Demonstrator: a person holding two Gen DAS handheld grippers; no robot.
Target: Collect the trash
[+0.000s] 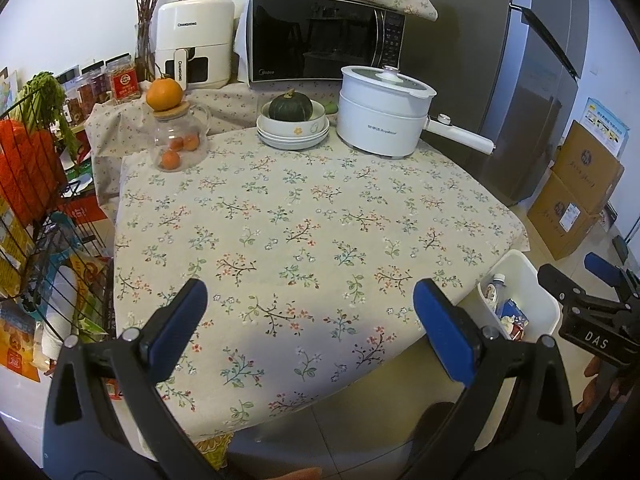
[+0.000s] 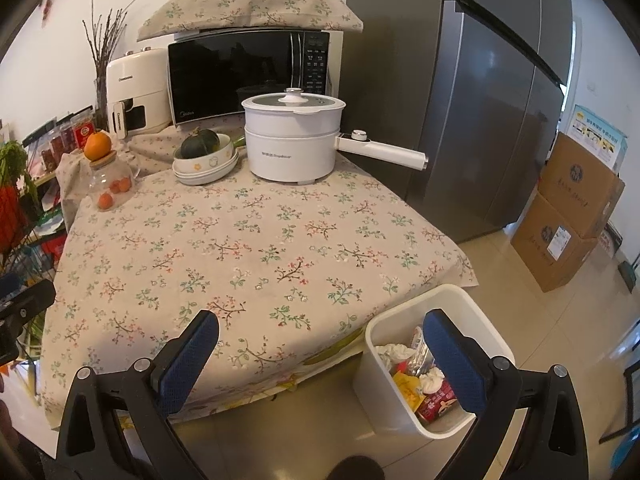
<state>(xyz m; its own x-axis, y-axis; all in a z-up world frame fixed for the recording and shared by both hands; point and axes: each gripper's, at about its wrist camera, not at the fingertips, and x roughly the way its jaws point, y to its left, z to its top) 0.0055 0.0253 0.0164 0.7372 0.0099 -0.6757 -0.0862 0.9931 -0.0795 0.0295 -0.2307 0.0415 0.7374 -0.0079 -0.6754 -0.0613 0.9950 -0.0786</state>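
Both hand-held grippers agape, empty | bin (image 2: pixel 472 312) upright, trash (image 2: pixel 416 384) inside

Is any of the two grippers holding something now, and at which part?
Nothing is held. The left gripper and the right gripper are both open, with empty space between their fingers.

worktop (image 2: pixel 240 248): covered in a floral cloth, middle and near half bare
far edge, right: white electric pot (image 2: pixel 294 140), lidded, handle sticking out past the right edge
far edge, middle: stacked bowls (image 2: pixel 204 166) holding a dark green squash (image 2: pixel 199 143), just beside the pot
far left corner: glass jar (image 2: pixel 110 186) with small oranges inside, one orange (image 2: pixel 97 145) on its lid
floor (image 2: pixel 520 320): white bin (image 2: pixel 384 376) at the worktop's near right corner, trash inside; cardboard boxes (image 2: pixel 568 216) stacked well to the right
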